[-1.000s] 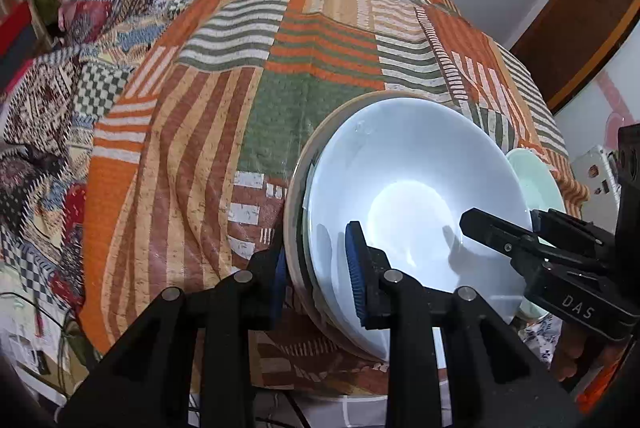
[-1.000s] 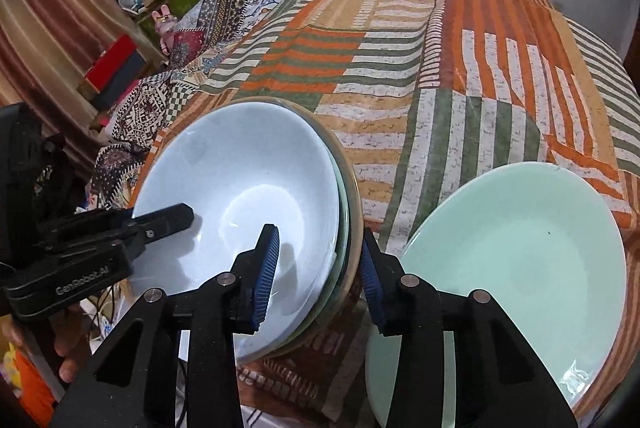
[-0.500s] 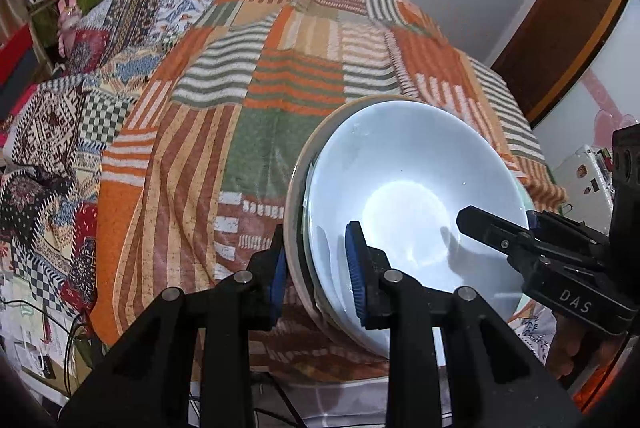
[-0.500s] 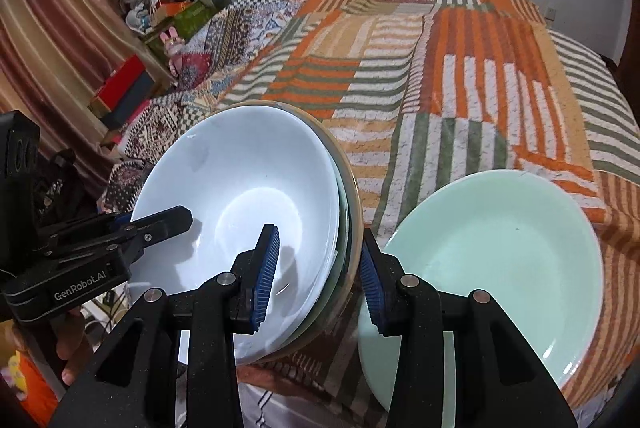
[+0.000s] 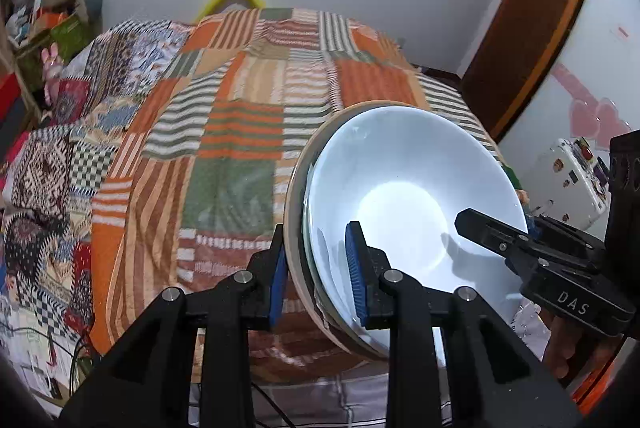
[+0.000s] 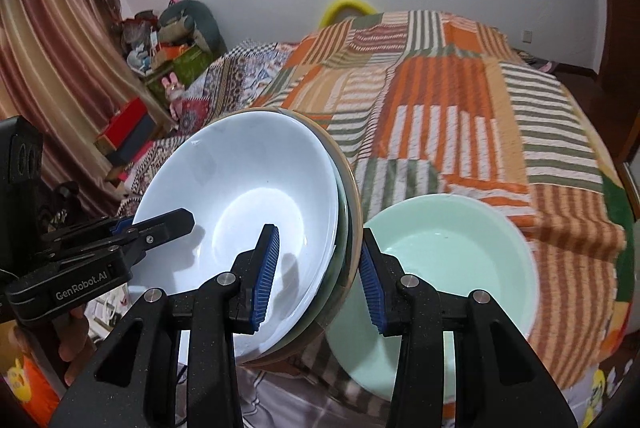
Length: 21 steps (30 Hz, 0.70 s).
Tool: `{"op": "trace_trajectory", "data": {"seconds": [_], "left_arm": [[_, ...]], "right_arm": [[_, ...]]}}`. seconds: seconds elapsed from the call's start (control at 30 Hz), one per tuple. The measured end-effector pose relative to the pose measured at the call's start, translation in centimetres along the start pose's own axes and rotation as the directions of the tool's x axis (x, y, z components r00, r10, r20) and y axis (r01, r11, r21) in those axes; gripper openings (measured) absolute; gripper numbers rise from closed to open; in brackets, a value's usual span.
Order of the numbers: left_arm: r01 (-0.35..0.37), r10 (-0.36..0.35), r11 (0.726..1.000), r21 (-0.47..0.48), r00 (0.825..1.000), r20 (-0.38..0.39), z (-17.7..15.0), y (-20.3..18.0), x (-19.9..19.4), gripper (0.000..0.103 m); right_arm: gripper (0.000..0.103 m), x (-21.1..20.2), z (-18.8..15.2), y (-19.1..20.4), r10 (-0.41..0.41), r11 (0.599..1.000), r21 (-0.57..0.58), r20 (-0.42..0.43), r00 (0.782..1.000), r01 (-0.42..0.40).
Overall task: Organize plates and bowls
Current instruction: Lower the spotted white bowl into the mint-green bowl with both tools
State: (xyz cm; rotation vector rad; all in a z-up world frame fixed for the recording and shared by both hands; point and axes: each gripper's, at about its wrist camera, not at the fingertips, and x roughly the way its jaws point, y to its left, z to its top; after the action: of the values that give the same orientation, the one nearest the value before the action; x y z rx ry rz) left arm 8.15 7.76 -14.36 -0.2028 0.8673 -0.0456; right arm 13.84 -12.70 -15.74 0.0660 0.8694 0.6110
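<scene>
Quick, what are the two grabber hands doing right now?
Left gripper: closed on the stack of bowls, at its left rim.
Right gripper: closed on the same stack, at its right rim.

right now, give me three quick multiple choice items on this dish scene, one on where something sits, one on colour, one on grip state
1. Where is the mint green bowl?
A. on the patchwork bedspread, beside the held stack
B. on top of the stack
C. on the floor

2. What colour is the top dish of the stack of dishes?
A. orange
B. white
C. black

3. How is the stack held?
A. by the left gripper alone
B. by neither
C. by both, the right gripper too, on opposite rims

Answers: 1 A, the green bowl rests on the cloth right of the stack. 2 B, its inside shows white. 3 C, each pair of blue pads straddles a rim.
</scene>
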Motion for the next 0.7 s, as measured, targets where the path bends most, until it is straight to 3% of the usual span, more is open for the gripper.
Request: {"op": "trace_trajectory", "data": {"seconds": [0.3,0.7], "left_arm": [[0.045,-0.045,0.997,0.069,0.999,-0.005,0.6,-4.2,0.3,0.027],[0.079,-0.069,0.988,0.133,0.994,-0.081,0.3,-8.5,3.5,0.027]], "right_arm": [[0.037,-2.8,-0.5,-2.8,-0.055,0.998,0.043,0.045,0.997,0.053],[0.037,-4.5,-2.3,-6.7,-0.102,0.988,0.124,0.04,0.994,0.097]]}}
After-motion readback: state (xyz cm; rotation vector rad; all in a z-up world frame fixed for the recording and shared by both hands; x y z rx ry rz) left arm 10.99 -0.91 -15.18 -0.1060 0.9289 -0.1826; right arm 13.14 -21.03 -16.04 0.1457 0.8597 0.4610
